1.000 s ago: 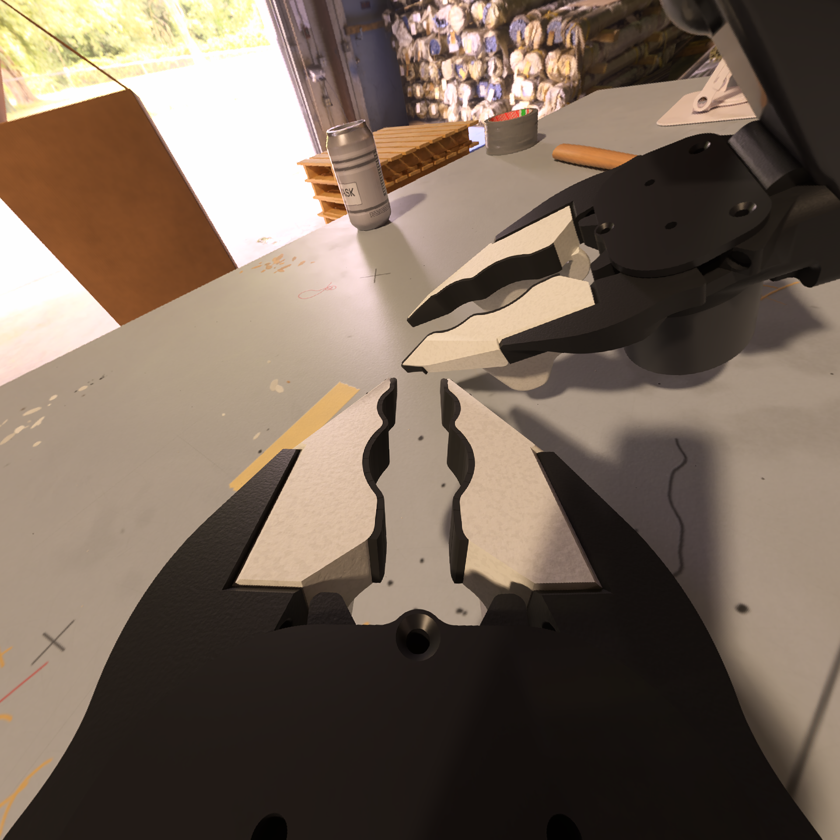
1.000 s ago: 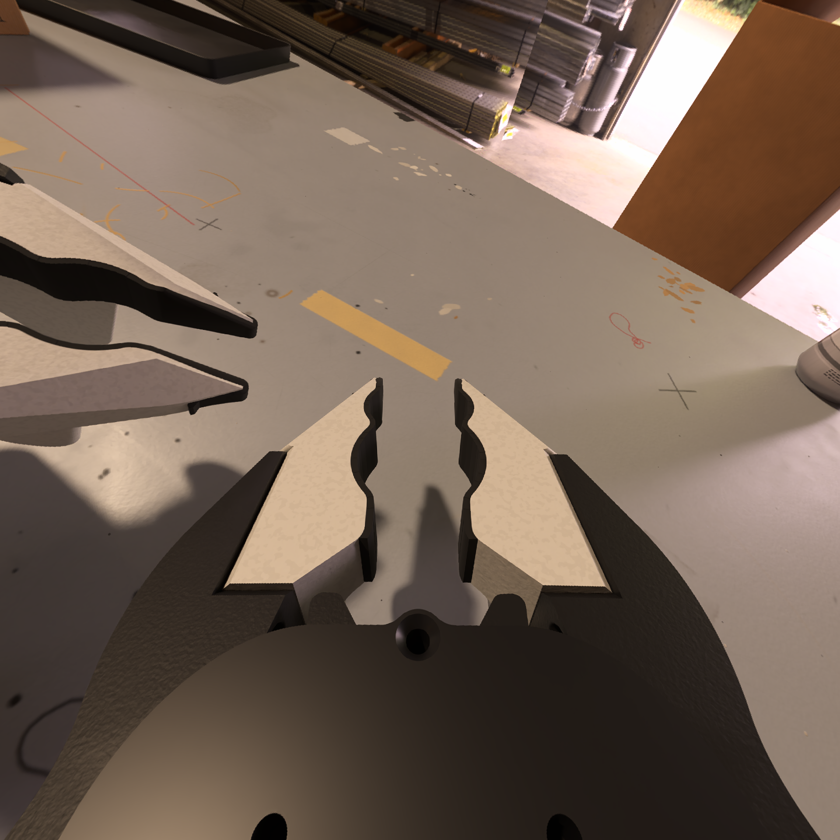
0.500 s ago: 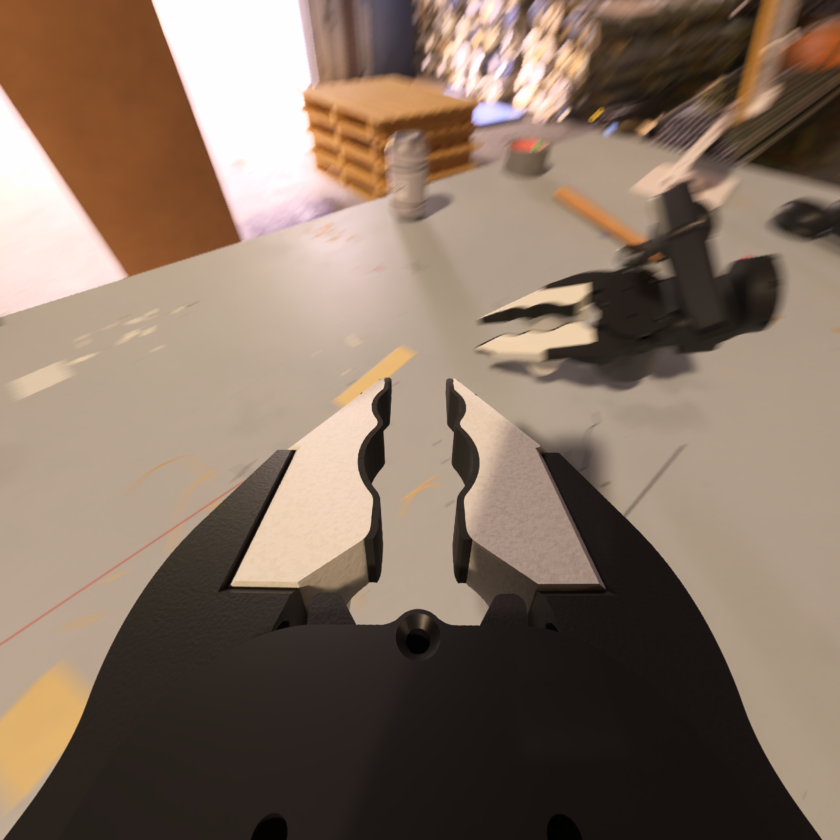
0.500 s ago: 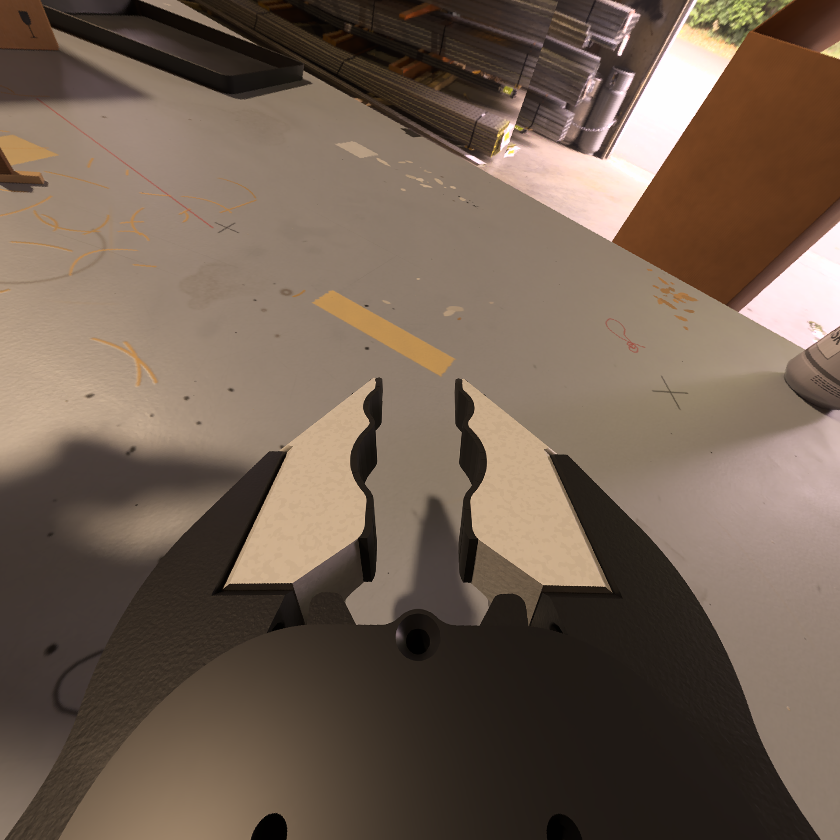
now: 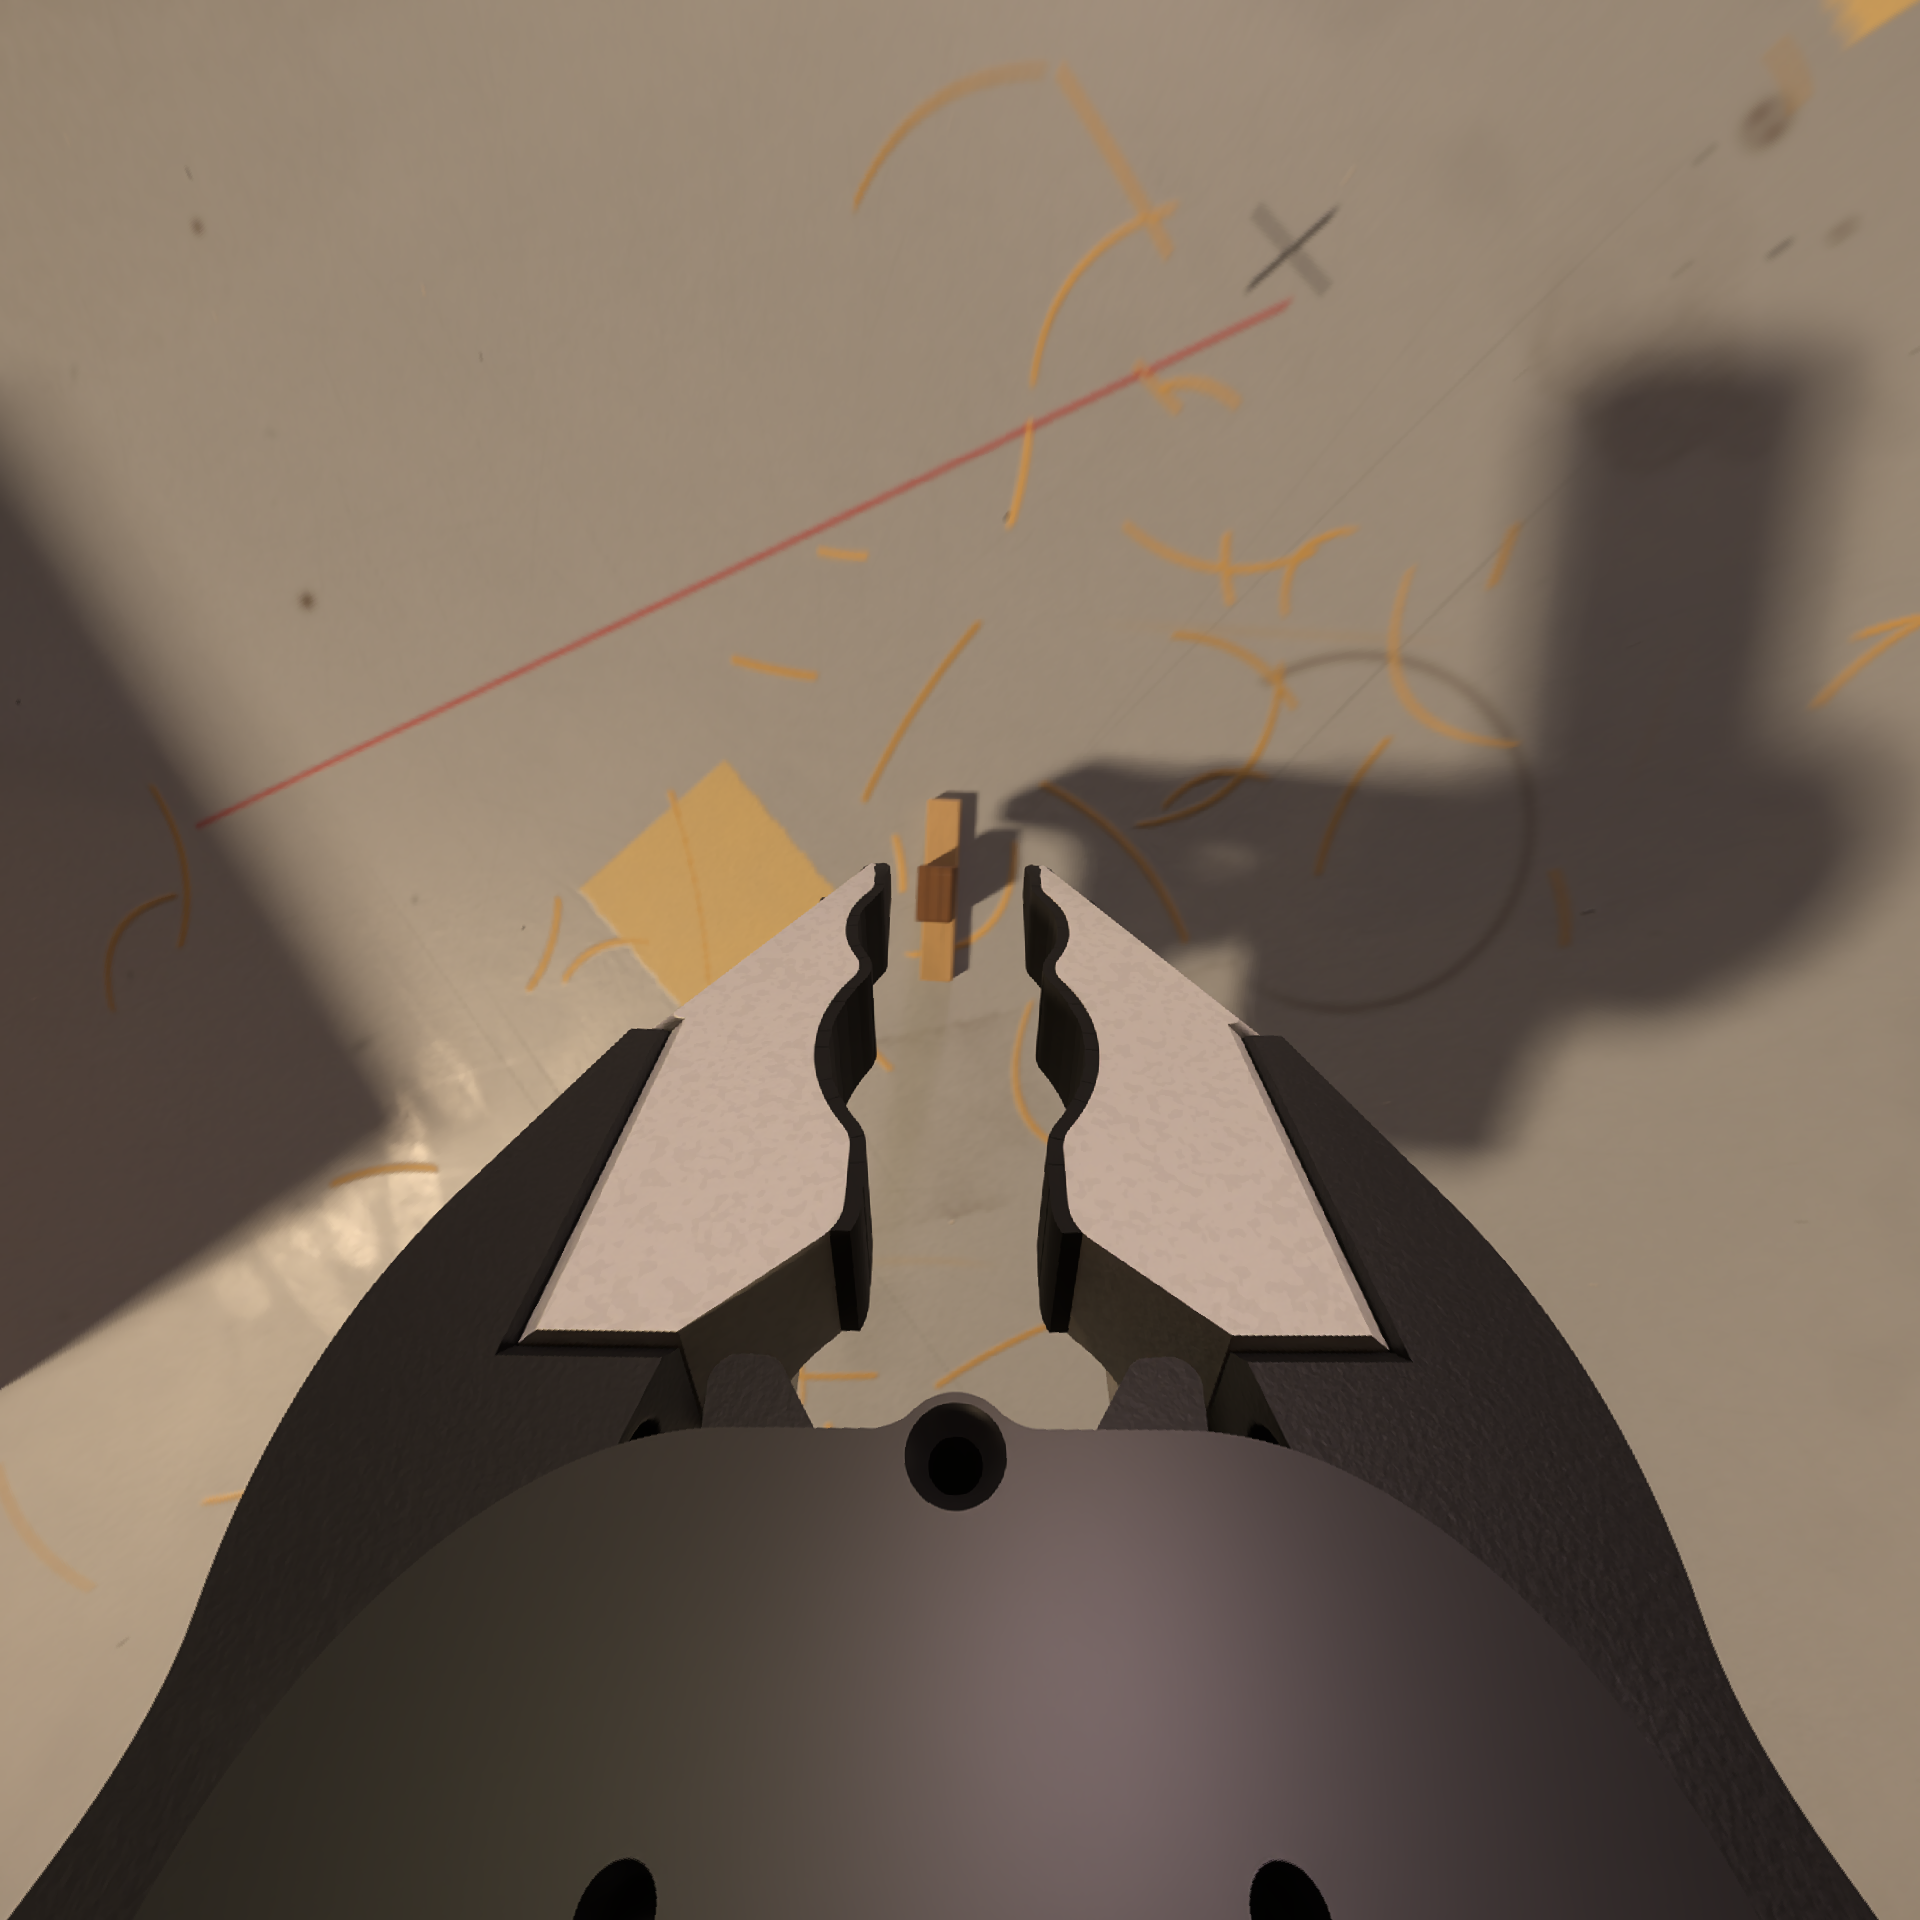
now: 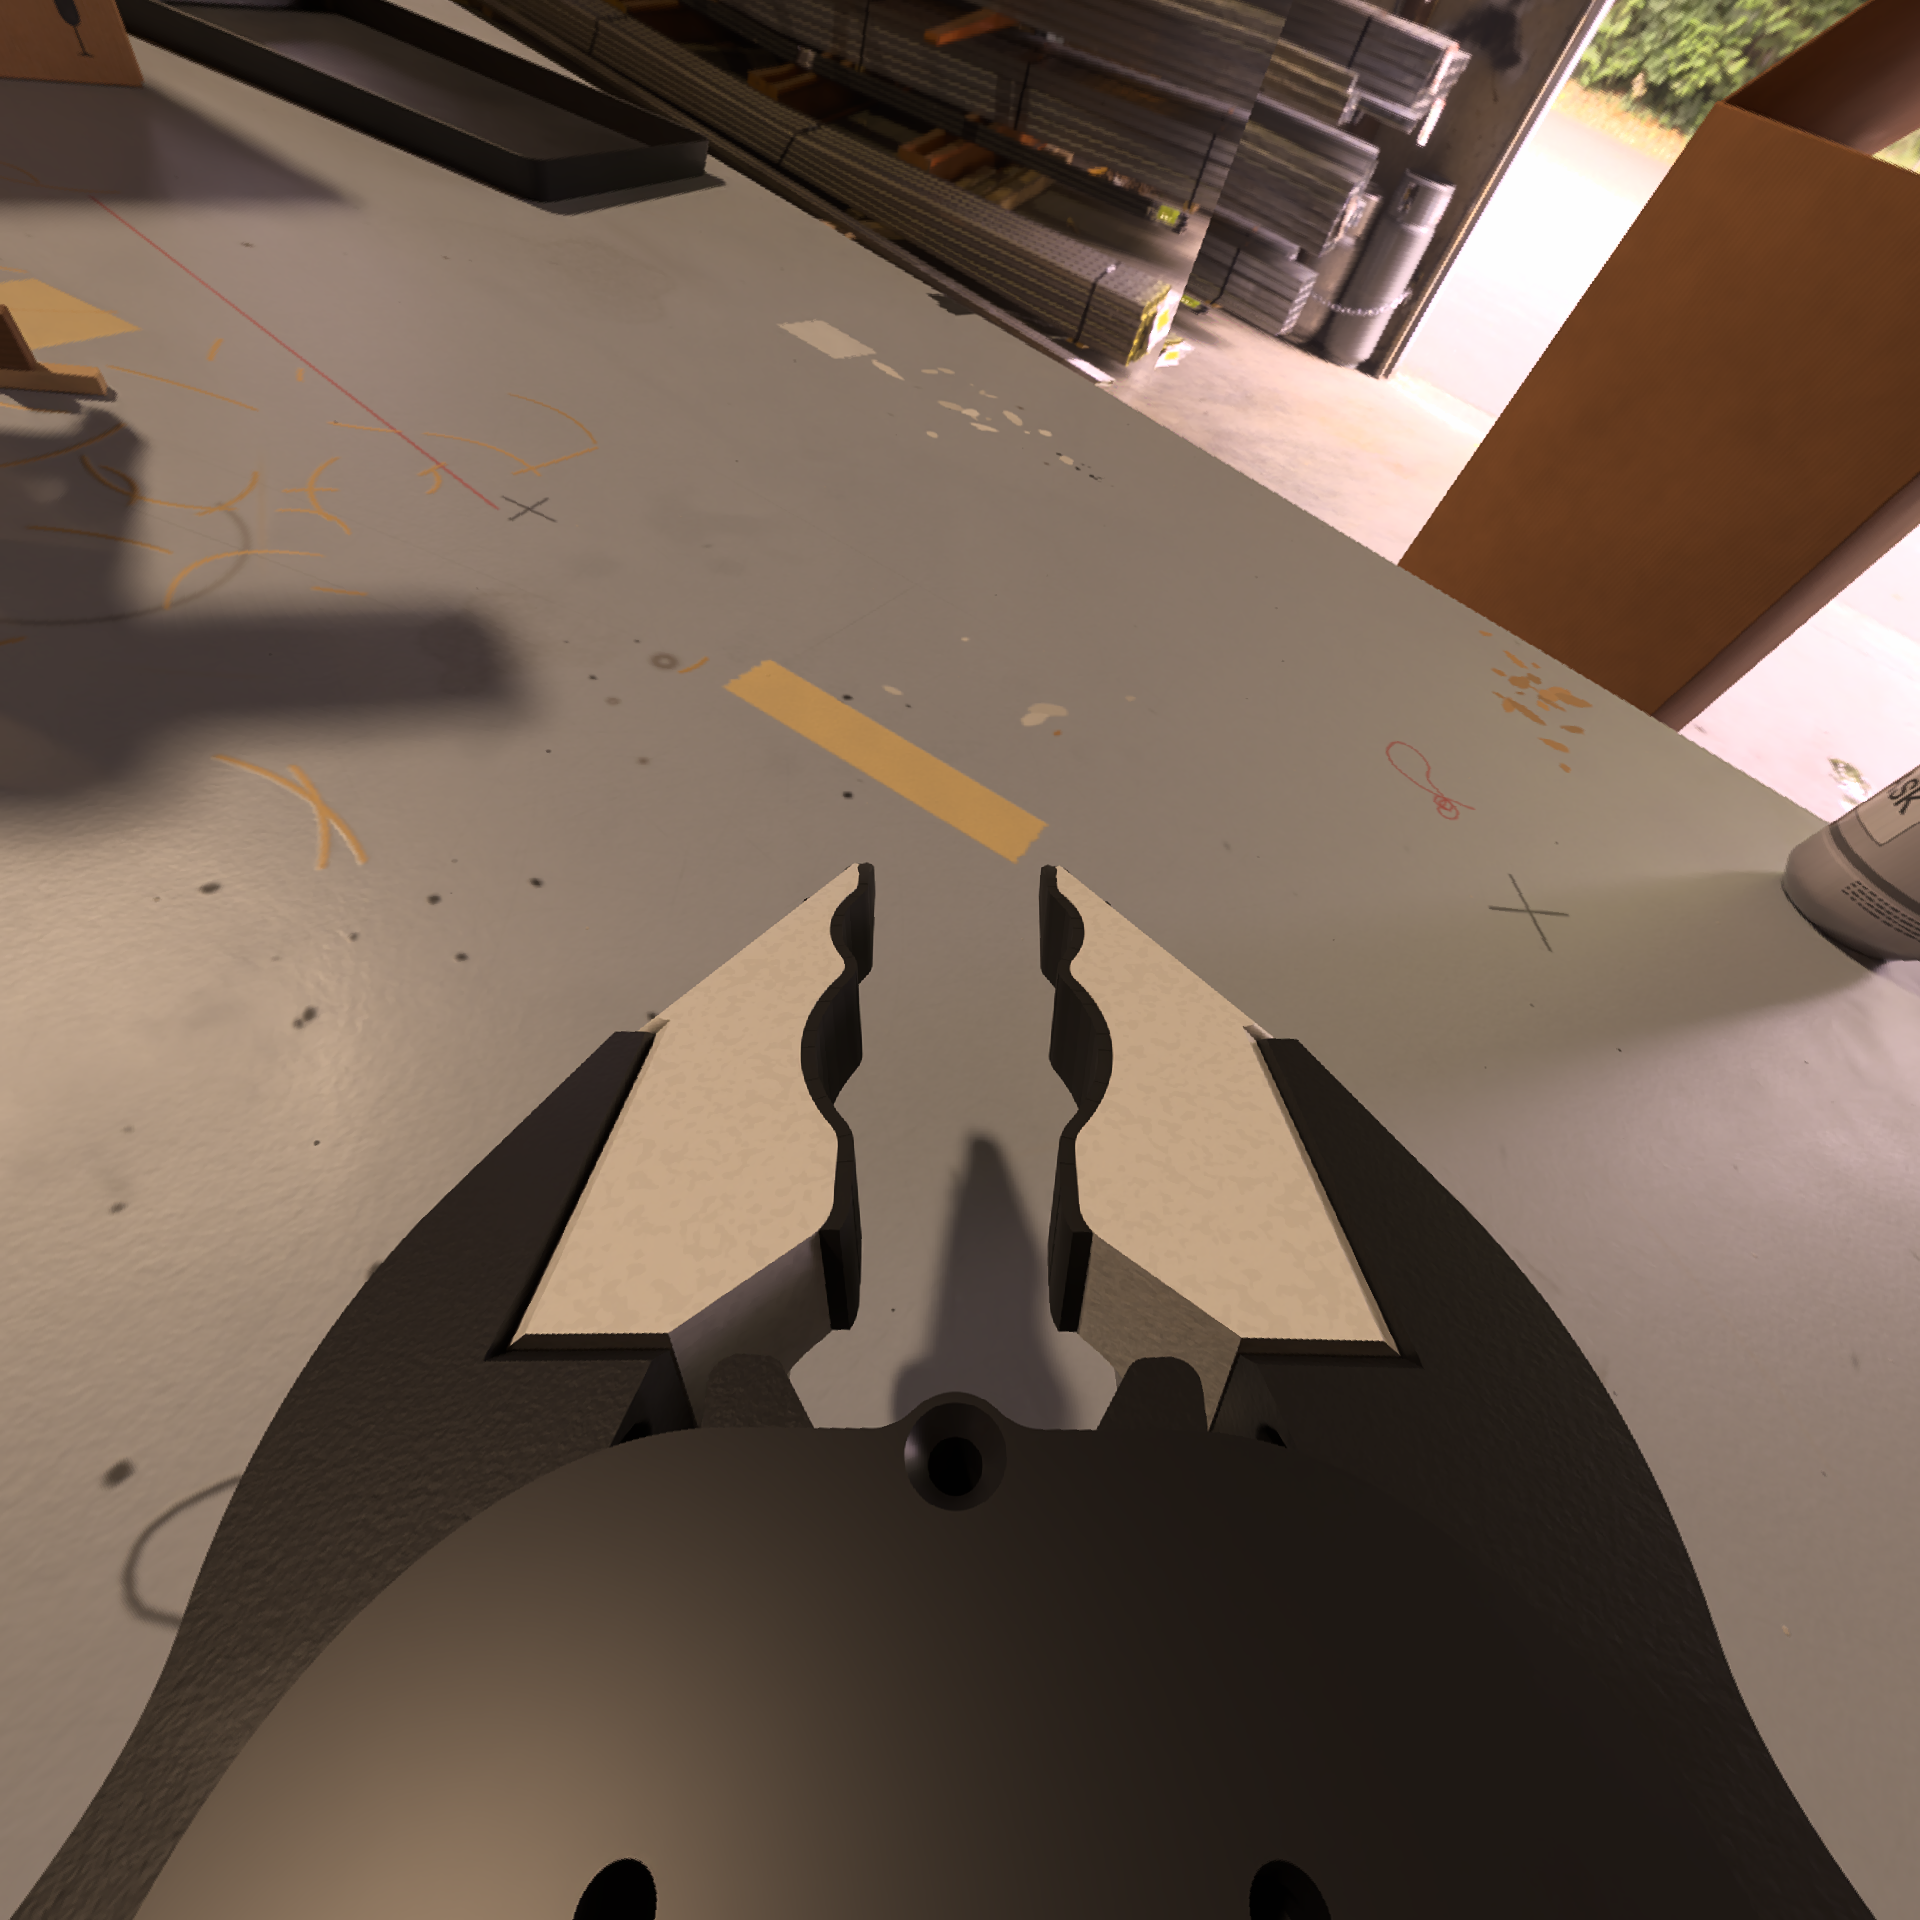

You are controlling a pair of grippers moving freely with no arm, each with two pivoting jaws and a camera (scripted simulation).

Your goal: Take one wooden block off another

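In the left wrist view I look straight down at the table. A thin light wooden block (image 5: 943, 831) lies flat, and a small darker wooden block (image 5: 935, 894) sits on top of it. My left gripper (image 5: 956, 875) is open and empty, well above them, with the blocks showing in the gap between its tips. In the right wrist view the same blocks (image 6: 47, 376) show small at the far left edge. My right gripper (image 6: 956, 873) is open and empty, low over the grey table, far from the blocks.
A yellow tape square (image 5: 707, 883) lies just left of the blocks; a yellow tape strip (image 6: 883, 758) lies ahead of the right gripper. A can (image 6: 1860, 883) stands at the right edge, a black tray (image 6: 416, 104) at the back left, and a cardboard box (image 6: 1714, 416) at the right.
The left gripper pulled away from the right gripper, rose and turned to point down over the blocks. It has left the right wrist view. The right gripper barely moved.
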